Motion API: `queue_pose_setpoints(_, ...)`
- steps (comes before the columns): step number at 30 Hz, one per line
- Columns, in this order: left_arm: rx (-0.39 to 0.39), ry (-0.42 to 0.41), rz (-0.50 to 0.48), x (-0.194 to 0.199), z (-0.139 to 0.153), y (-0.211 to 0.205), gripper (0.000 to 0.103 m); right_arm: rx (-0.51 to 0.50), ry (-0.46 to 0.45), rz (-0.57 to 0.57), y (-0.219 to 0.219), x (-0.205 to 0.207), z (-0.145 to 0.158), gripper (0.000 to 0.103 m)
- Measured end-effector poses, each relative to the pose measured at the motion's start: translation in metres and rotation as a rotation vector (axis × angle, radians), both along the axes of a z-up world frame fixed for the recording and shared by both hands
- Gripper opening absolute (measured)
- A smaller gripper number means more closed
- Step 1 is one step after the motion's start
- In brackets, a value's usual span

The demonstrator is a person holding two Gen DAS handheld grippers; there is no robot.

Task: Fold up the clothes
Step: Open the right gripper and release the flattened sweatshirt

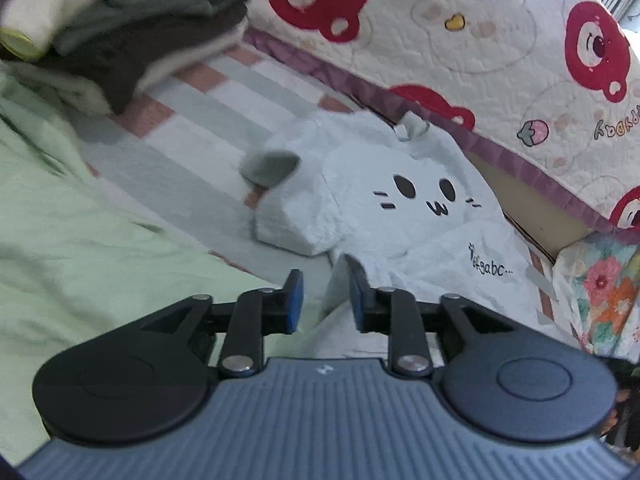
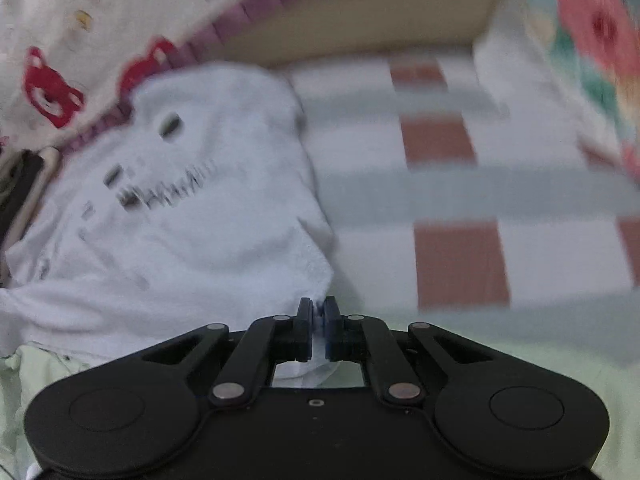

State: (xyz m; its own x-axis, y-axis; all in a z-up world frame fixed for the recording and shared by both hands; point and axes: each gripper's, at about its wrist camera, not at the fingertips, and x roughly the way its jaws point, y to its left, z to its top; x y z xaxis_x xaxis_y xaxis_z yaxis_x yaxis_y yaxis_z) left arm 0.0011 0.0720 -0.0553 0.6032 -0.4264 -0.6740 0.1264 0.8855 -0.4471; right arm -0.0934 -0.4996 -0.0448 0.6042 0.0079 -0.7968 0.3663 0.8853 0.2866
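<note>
A fluffy white hooded garment [image 1: 400, 216] with a cat face, grey ears and black lettering lies on the checked bed cover. My left gripper [image 1: 326, 300] is open just above its near edge, and white fabric shows between the blue pads without being pinched. In the right wrist view the same white garment [image 2: 180, 208] appears blurred at left. My right gripper [image 2: 319, 322] is shut on its lower right edge, and a bit of white fabric pokes out behind the fingers. A pale green garment [image 1: 52, 248] lies spread at the left.
A stack of folded dark and grey clothes [image 1: 140, 36] sits at the back left. A quilt with red bears [image 1: 480, 40] rises along the far side. A floral cloth [image 1: 604, 292] lies at the right. The checked bed cover [image 2: 460, 200] stretches to the right.
</note>
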Motion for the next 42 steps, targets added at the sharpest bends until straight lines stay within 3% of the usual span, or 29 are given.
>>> queue_pose_setpoints(4, 0.119, -0.104, 0.049, -0.015, 0.018, 0.013, 0.045, -0.103, -0.039, -0.001, 0.004, -0.005, 0.019, 0.007)
queue_pose_setpoints(11, -0.008, -0.018, -0.077, 0.001, -0.004, -0.007, 0.05, -0.156, 0.008, 0.05, 0.005, 0.005, 0.014, 0.007)
queue_pose_setpoints(16, -0.06, -0.008, -0.062, 0.013, -0.009, -0.014, 0.05, -0.052, -0.02, -0.032, -0.006, -0.008, 0.01, 0.007)
queue_pose_setpoints(19, -0.056, -0.028, -0.094, 0.008, -0.005, -0.02, 0.054, 0.062, -0.015, -0.072, -0.015, -0.014, 0.003, 0.007)
queue_pose_setpoints(23, -0.038, 0.009, -0.124, 0.012, -0.013, -0.028, 0.057, 0.234, -0.007, -0.119, -0.023, -0.023, -0.011, 0.009)
queue_pose_setpoints(24, -0.033, 0.019, -0.131, 0.012, -0.015, -0.03, 0.063, 0.272, -0.015, -0.123, -0.026, -0.025, -0.013, 0.009)
queue_pose_setpoints(27, -0.02, 0.048, -0.153, 0.015, -0.021, -0.035, 0.067, 0.334, -0.029, -0.158, -0.031, -0.029, -0.02, 0.013)
queue_pose_setpoints(31, -0.002, 0.087, -0.182, 0.019, -0.029, -0.043, 0.067, 0.427, -0.008, -0.173, -0.037, -0.023, -0.036, 0.047)
queue_pose_setpoints(33, 0.007, 0.106, -0.197, 0.02, -0.033, -0.046, 0.067, 0.438, 0.001, -0.181, -0.037, -0.02, -0.043, 0.047)
queue_pose_setpoints(34, 0.012, 0.116, -0.204, 0.021, -0.035, -0.048, 0.066, 0.44, 0.003, -0.18, -0.037, -0.018, -0.045, 0.047)
queue_pose_setpoints(35, 0.016, 0.125, -0.211, 0.022, -0.037, -0.05, 0.051, 0.438, -0.005, -0.169, -0.037, -0.016, -0.046, 0.047)
queue_pose_setpoints(36, 0.033, 0.119, -0.228, 0.022, -0.037, -0.054, 0.006, 0.434, -0.016, -0.153, -0.036, -0.013, -0.046, 0.046)
queue_pose_setpoints(38, 0.058, 0.108, -0.248, 0.02, -0.038, -0.062, 0.004, 0.401, -0.061, -0.089, -0.03, -0.005, -0.042, 0.03)
queue_pose_setpoints(39, 0.042, 0.1, -0.246, 0.019, -0.036, -0.063, 0.004, 0.384, -0.092, -0.05, -0.026, 0.0, -0.039, 0.025)
queue_pose_setpoints(40, 0.025, 0.091, -0.243, 0.017, -0.033, -0.064, 0.004, 0.338, -0.097, -0.006, -0.021, 0.004, -0.032, 0.014)
queue_pose_setpoints(42, 0.023, 0.066, -0.251, 0.015, -0.021, -0.065, 0.004, 0.249, -0.091, 0.065, -0.014, 0.012, -0.015, 0.01)
